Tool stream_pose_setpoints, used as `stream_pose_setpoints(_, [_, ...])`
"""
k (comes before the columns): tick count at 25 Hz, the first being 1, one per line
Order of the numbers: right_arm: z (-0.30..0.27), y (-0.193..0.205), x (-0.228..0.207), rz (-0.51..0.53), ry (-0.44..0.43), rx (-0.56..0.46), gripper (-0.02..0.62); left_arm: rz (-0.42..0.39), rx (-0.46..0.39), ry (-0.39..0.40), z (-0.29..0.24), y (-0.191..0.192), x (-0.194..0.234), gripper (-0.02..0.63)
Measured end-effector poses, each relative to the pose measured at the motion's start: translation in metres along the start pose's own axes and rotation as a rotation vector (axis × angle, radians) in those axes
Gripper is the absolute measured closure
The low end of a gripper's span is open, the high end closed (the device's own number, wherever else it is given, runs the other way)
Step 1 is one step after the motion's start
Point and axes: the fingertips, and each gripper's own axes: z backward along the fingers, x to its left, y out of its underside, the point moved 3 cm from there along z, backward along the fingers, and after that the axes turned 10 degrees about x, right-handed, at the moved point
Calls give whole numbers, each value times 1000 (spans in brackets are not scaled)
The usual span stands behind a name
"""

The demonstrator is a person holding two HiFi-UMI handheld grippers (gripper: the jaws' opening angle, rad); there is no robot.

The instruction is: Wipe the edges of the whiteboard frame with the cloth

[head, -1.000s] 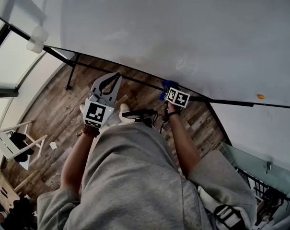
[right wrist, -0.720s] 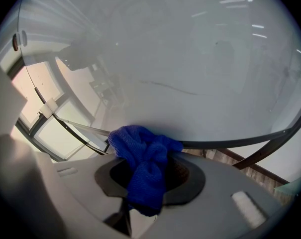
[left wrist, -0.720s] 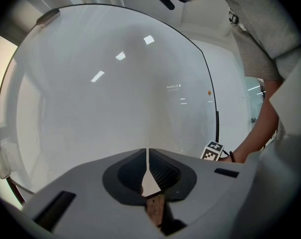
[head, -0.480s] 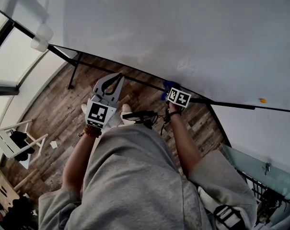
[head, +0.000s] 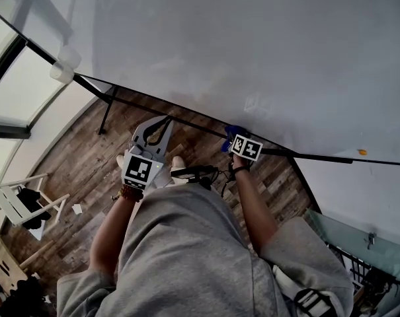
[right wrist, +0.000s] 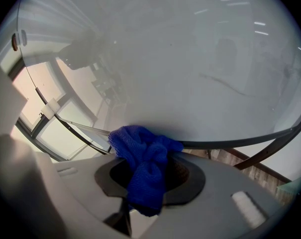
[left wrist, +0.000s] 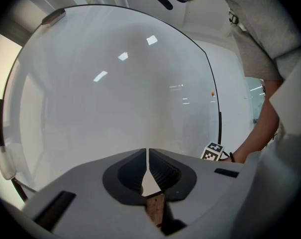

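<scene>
Whiteboard frame [right wrist: 230,144] meets cloth [right wrist: 140,144] in right gripper [right wrist: 151,172]

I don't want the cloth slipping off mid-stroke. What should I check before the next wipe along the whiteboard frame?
1. Blue cloth clamped in the right gripper jaws: ok.
2. Cloth touching the frame at its bottom edge: ok.
3. Left gripper empty, jaws together, away from the cloth: ok.
4. Enough cloth beyond the jaws: ok, a bunch sticks out.
5. Dirt left on the edge: cannot tell.
</scene>
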Motion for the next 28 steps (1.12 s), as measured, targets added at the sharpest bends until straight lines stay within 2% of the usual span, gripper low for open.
stream_pose_setpoints(28, [-24, -10, 75, 23, -46, 36, 460, 32, 2, -52, 20, 6, 61, 583])
